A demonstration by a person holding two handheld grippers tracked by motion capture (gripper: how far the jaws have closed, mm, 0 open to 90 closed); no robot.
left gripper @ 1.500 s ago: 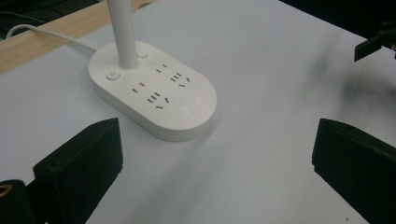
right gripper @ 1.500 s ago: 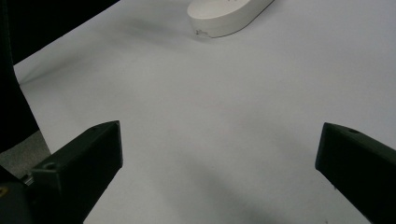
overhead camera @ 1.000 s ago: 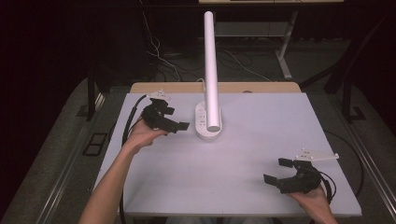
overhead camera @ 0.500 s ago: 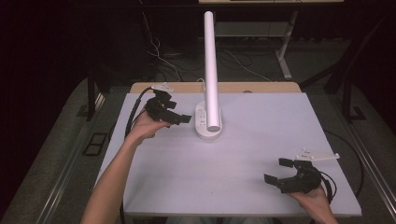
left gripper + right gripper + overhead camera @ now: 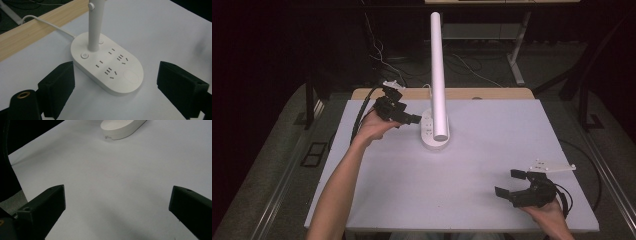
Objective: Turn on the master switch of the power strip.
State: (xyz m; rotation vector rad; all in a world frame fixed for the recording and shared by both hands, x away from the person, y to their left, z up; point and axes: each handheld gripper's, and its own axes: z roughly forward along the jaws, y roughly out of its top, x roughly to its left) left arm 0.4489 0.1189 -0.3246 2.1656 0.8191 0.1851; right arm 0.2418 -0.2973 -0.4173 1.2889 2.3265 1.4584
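White table (image 5: 492,165), dim room, possibly carpeted floor (image 5: 272,150).

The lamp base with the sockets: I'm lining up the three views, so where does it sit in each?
High view: the lamp base sits at mid-table toward the far edge, just right of the left gripper.
Left gripper view: centre frame, between the open jaws.
Right gripper view: its rounded end at the top edge.
Shared landmark: the white table.

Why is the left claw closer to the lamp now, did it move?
Yes. The left claw has moved rightward toward the lamp base, which stayed put. Its tips now nearly reach the base.
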